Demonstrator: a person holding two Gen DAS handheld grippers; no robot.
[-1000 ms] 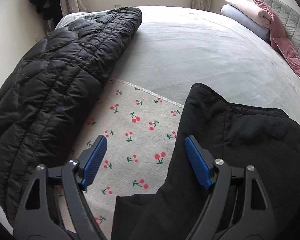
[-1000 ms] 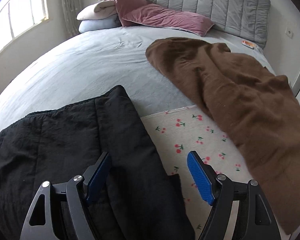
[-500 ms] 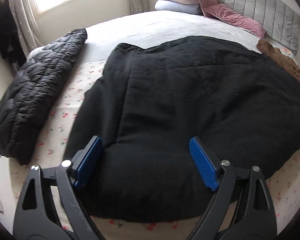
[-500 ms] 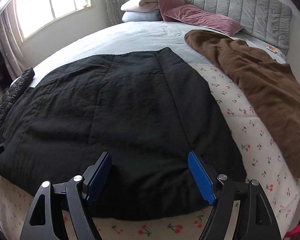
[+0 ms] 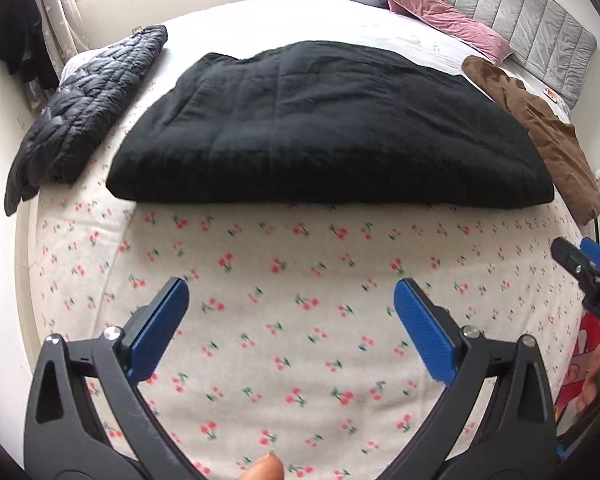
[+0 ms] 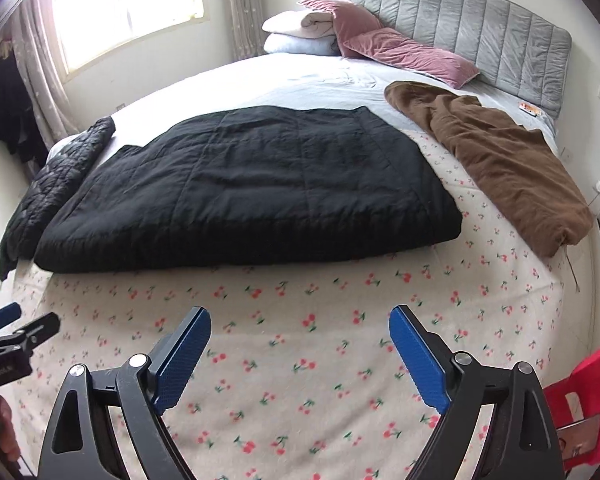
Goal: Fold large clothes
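A large black padded garment (image 5: 328, 128) lies folded flat across the middle of the bed; it also shows in the right wrist view (image 6: 252, 188). My left gripper (image 5: 290, 300) is open and empty, held over the cherry-print sheet (image 5: 284, 292) well short of the garment's near edge. My right gripper (image 6: 300, 332) is open and empty too, over the same sheet (image 6: 300, 304). Each gripper shows at the edge of the other's view: the right gripper (image 5: 584, 260) and the left gripper (image 6: 16, 328).
A black quilted jacket (image 5: 88, 104) lies along the bed's left edge. A brown garment (image 6: 496, 160) lies on the right side. Pillows (image 6: 380, 36) and a grey headboard (image 6: 480, 36) are at the far end. A red object (image 6: 580, 392) sits by the bed's near right corner.
Both grippers have pulled back from the black garment toward the foot of the bed and now hang over bare sheet. The garment lies flat, untouched.
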